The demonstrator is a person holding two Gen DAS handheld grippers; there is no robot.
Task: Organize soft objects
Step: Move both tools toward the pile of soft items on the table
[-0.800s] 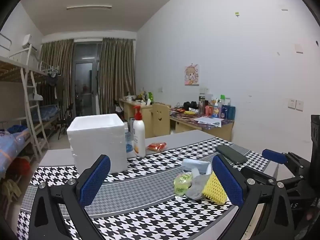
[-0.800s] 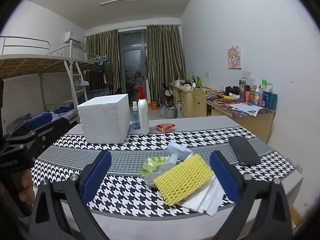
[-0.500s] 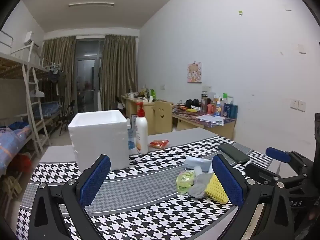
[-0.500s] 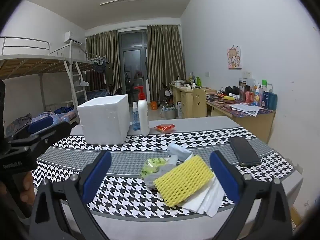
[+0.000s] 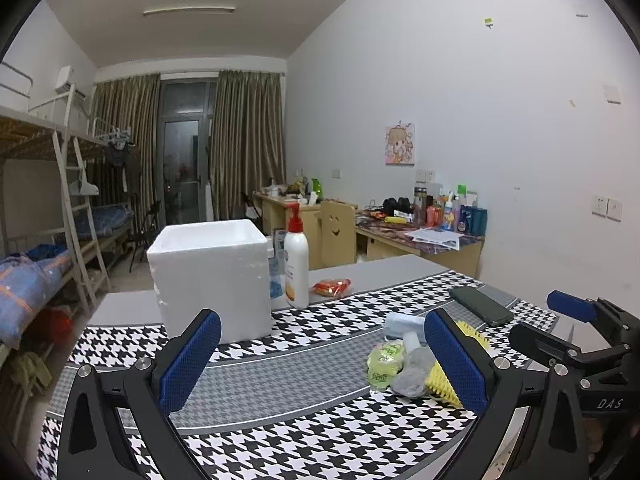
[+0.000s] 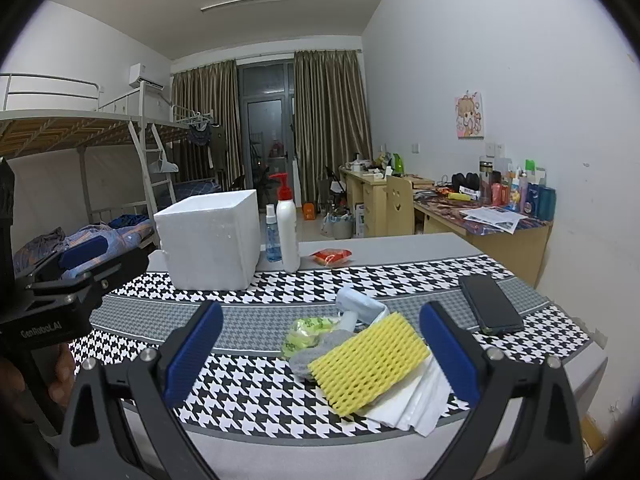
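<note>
A pile of soft objects lies on the houndstooth table: a yellow foam net (image 6: 370,362), a grey foam wad (image 6: 318,350), a green-yellow bag (image 6: 304,332), a pale blue roll (image 6: 360,306) and white sheets (image 6: 416,404). The pile shows in the left wrist view too, with the green bag (image 5: 384,362) and yellow net (image 5: 442,384). A white foam box (image 5: 210,276) (image 6: 208,240) stands at the back left. My right gripper (image 6: 320,354) is open and empty in front of the pile. My left gripper (image 5: 320,360) is open and empty, left of the pile.
A pump bottle (image 6: 288,232), a small blue spray bottle (image 6: 273,240) and a red snack packet (image 6: 331,257) stand behind the pile. A black phone (image 6: 490,304) lies at the right. Desks, a chair and bunk beds are beyond the table.
The left wrist view has shifted slightly, so the pile and box sit a little further right and higher. The right gripper has hardly moved. Both grippers stay open.
</note>
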